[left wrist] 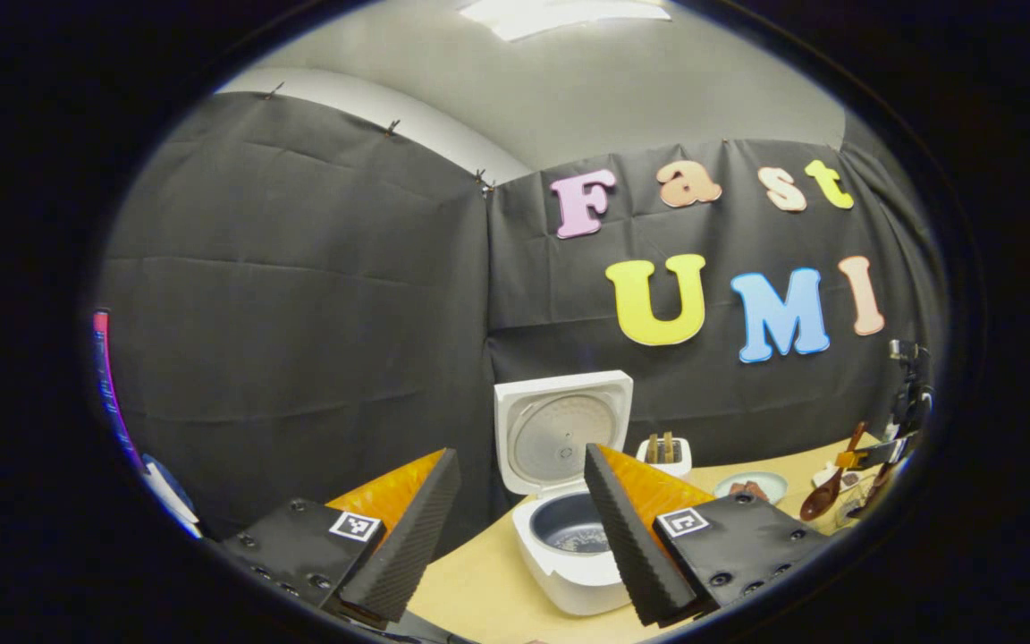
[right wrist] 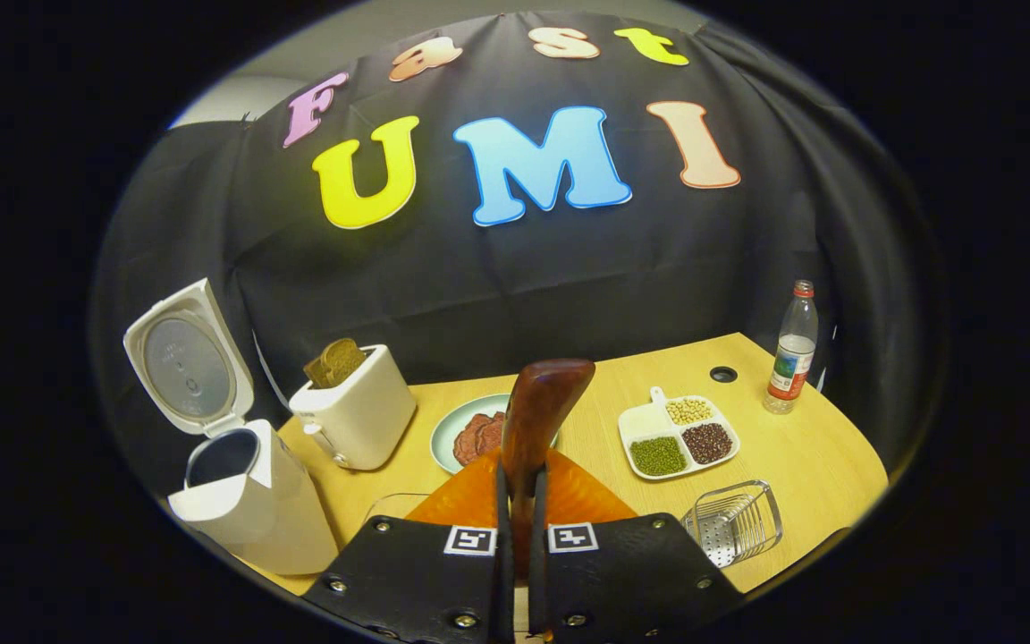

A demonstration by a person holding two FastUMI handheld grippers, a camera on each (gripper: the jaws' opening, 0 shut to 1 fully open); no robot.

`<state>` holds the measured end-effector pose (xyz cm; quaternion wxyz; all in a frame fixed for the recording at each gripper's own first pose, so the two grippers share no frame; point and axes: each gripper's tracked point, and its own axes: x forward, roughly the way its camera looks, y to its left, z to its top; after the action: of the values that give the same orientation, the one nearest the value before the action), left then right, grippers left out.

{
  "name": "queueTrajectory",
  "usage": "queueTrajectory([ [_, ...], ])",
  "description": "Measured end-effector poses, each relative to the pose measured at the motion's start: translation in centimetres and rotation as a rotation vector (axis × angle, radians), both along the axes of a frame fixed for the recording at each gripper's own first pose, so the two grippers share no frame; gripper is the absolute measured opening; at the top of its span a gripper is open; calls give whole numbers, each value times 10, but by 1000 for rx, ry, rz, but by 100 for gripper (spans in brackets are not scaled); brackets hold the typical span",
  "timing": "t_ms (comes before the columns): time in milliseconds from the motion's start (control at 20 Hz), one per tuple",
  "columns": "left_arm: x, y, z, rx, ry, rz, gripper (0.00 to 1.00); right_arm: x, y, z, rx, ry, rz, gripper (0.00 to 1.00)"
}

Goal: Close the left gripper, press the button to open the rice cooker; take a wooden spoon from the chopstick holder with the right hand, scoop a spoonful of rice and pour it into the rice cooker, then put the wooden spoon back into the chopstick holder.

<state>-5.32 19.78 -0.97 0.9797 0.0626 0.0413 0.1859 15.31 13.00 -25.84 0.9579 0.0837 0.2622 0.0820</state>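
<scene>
A white rice cooker stands near the left edge of a light wooden table with its hinged lid raised upright; the left gripper view looks down into its dark inner pot, where a thin layer of something lies at the bottom, while the right gripper view sees the cooker from the side. The left gripper hangs just in front of the cooker with its two fingers spread wide, gripping nothing. The right gripper is clamped on the handle of a dark brown wooden spoon, which rises straight up between its fingers; the left gripper view shows this spoon from afar, its bowl hanging low near the table's right side. The right gripper view also takes in one white toaster holding bread slices, one pale green plate of reddish food, one white divided dish with three kinds of beans, one clear plastic bottle and one metal wire basket.
</scene>
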Motion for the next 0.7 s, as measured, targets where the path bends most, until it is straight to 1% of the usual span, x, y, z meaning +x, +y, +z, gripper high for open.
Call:
queueTrajectory([
  [50,-2,1,-1,4,3,1,94,1,0,-7,-24,2,-1,7],
  [100,-3,3,-2,7,7,3,96,2,2,-13,-42,5,0,7],
  [150,-4,5,-3,10,13,5,96,2,4,-20,-56,10,3,7],
  [200,-5,7,-5,13,20,7,94,2,7,-25,-66,13,5,7],
  [250,-6,9,-7,16,24,10,96,3,10,-29,-80,8,6,7],
  [400,-7,13,-7,22,33,13,96,4,21,-34,-107,-16,6,7],
  [550,-10,19,-8,25,39,17,95,0,39,-39,-86,5,18,7],
  [700,-12,24,-6,23,36,15,94,-6,55,-43,-35,34,16,7],
])
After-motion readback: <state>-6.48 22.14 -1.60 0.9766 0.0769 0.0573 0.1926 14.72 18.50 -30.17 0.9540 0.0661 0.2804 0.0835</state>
